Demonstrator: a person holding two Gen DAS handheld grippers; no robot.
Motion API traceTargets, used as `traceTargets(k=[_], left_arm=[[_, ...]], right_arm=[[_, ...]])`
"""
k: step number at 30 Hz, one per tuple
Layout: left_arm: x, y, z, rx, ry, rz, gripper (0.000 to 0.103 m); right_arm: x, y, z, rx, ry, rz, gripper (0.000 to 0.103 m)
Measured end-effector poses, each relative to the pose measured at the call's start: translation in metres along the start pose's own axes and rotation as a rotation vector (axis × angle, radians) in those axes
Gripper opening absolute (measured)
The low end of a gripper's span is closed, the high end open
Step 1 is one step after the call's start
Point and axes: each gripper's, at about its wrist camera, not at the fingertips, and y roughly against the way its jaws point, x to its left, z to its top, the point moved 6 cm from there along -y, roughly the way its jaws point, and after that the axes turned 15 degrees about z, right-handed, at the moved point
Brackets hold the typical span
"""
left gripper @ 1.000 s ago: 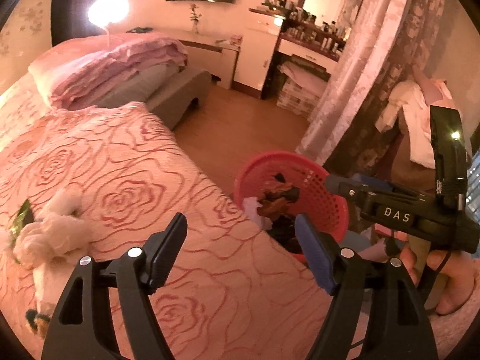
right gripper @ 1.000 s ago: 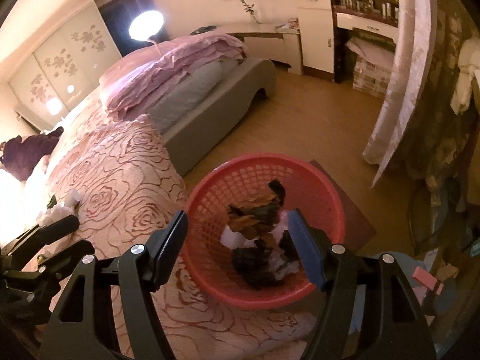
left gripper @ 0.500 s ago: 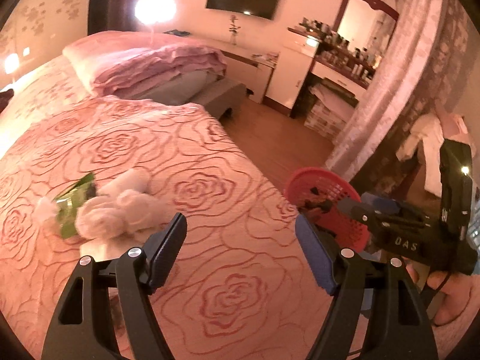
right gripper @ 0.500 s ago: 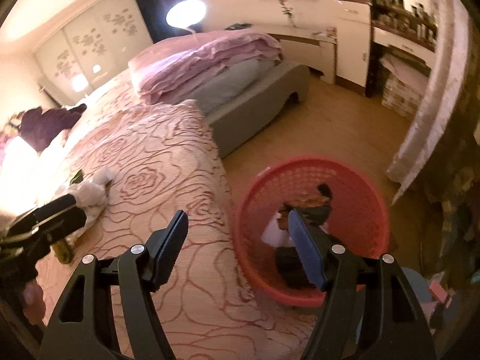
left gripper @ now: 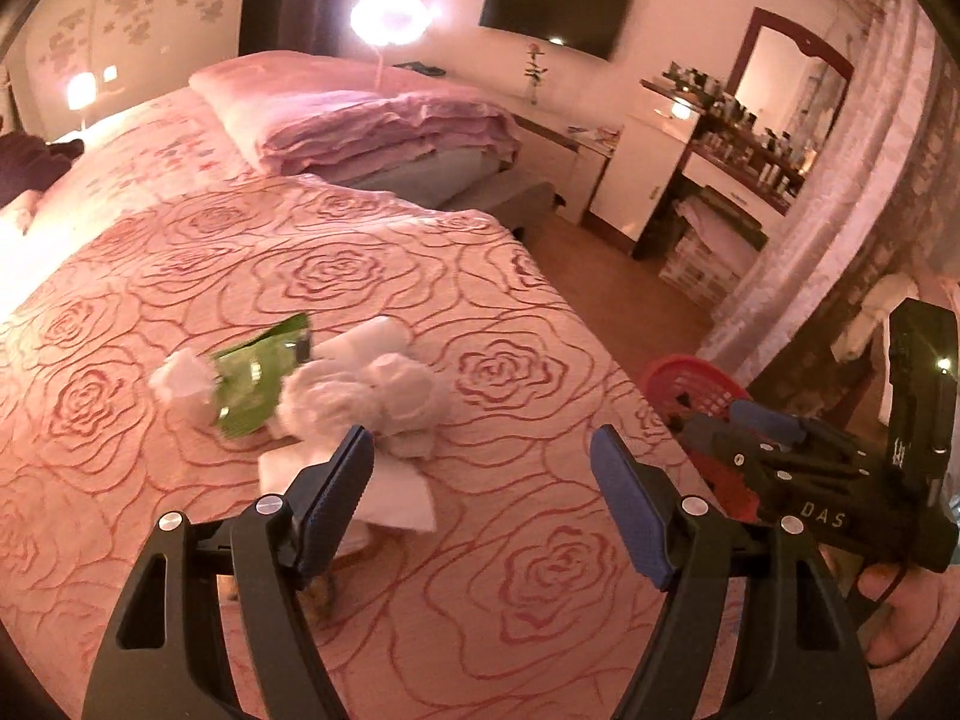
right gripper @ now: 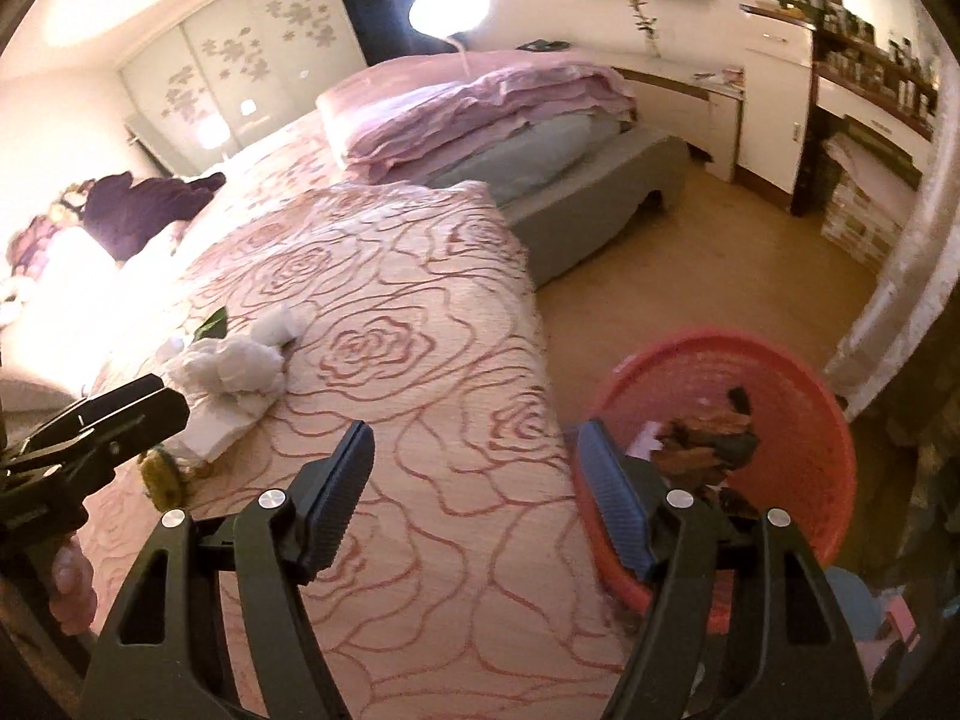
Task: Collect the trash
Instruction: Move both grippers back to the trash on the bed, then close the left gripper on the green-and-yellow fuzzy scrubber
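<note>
Both tools, the left tool (left gripper: pixel 480 483) and right tool (right gripper: pixel 474 477), stood apart and empty, the right's jaws having just widened, as I swung from the red basket (right gripper: pixel 798 408) toward the crumpled tissues (left gripper: pixel 360 402) and green wrapper (left gripper: pixel 258 375) lying on the bed (left gripper: pixel 510 564) well left of that basket, so another pickup looked next.

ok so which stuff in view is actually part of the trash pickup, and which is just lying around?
Part of the job:
- crumpled white tissues on the bed
- green wrapper beside them
- flat white paper nearer the camera
- red basket on the floor, already holding trash
- left tongs and right tongs, both open and empty

Just lying about:
- folded pink quilt
- purple garment
- wall TV
- lamp
</note>
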Motion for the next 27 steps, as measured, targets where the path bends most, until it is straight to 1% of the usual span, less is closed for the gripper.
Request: traceTargets(k=[13,23,25,27], left_arm=[[0.055,0.011,0.001,-0.017,0.083,0.099,0.072],[0.135,0.027,0.006,-0.039,0.189,0.252,0.072],[0.149,0.028,0.004,-0.031,0.213,0.264,0.072],[0.153,0.028,0.001,-0.018,0.227,0.252,0.072]], right_arm=[[0.029,-0.021,-0.003,0.050,0.048,0.062,0.069],[0.035,-0.028,-0.010,0.072,0.051,0.089,0.069],[0.035,-0.028,-0.010,0.073,0.048,0.092,0.069],[0.035,-0.029,-0.011,0.076,0.046,0.092,0.069]])
